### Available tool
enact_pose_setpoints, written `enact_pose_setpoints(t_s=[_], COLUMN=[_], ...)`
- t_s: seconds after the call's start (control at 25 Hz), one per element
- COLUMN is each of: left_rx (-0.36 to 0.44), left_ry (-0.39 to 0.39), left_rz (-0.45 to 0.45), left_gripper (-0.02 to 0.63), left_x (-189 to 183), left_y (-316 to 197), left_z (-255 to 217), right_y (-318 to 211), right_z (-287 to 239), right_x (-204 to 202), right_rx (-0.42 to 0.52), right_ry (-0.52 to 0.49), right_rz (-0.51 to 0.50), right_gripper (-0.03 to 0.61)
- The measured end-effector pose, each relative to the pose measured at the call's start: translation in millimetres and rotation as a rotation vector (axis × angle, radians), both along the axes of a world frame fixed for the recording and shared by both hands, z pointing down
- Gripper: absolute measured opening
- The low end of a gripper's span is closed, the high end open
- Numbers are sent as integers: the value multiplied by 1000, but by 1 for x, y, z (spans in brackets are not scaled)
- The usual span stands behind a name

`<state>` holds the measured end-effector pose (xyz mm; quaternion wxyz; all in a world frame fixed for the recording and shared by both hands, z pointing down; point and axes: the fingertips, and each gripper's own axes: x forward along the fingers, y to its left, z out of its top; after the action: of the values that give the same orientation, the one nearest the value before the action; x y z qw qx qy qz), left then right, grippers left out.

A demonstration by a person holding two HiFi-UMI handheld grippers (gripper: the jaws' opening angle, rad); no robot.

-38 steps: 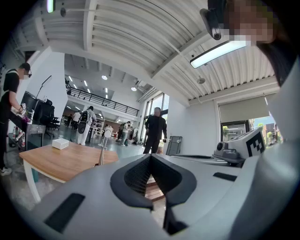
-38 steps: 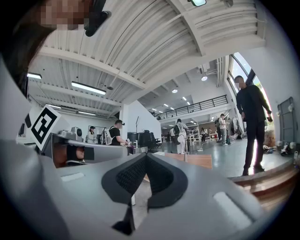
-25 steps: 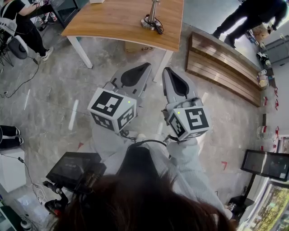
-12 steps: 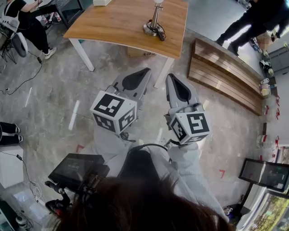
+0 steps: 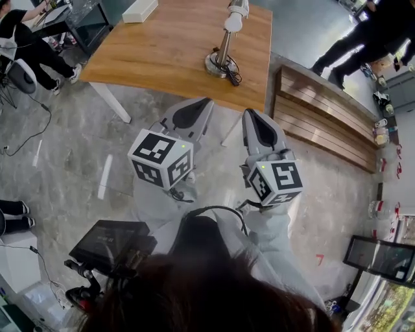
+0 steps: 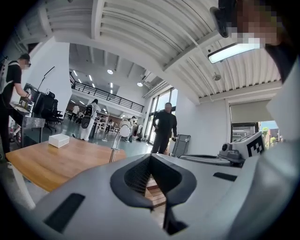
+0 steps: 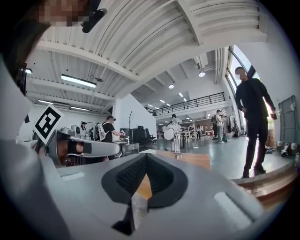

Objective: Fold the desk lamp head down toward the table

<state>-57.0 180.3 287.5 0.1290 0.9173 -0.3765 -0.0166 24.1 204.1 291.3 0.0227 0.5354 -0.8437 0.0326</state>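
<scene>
Your left gripper (image 5: 194, 107) is fully closed and empty, held level just short of the near edge of the worktop (image 5: 149, 52). The lamp (image 5: 225, 44) stands upright on it, beyond and between your two grippers. Its head (image 5: 236, 14) is raised at the far end of the stem, and a cable (image 5: 232, 76) lies by the base (image 5: 219, 65). Your right gripper (image 5: 254, 120) is closed and empty too. I'd say open one gripper before you reach, steady the base with the other, then tip the head slowly at its hinge.
</scene>
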Motion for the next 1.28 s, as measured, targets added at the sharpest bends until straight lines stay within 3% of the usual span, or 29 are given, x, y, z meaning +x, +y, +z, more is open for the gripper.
enact_pose_setpoints(t_s=[0.28,0.64,0.92,1.12,1.28], left_rx=[-34,-123,-204,-237,-244], left_ry=[-14,-13,28,63,106], left_rz=[65,117,221,314,388], left_gripper=[2,2,2,2,9], left_x=[-14,12,51,70,91], left_y=[-133,-253,-339,-381,-394], left_z=[5,46,63,69,62], right_y=[-127,-244,-333,-380,-396], right_z=[1,56,98,121,134], right_x=[7,41,66,75,86], right_rx=[-29,-139,-168,-229,-259], right_ry=[-1,-9,-26,-80,-37], right_rz=[105,133,-1,-186,-304], right_gripper=[2,2,3,17,51])
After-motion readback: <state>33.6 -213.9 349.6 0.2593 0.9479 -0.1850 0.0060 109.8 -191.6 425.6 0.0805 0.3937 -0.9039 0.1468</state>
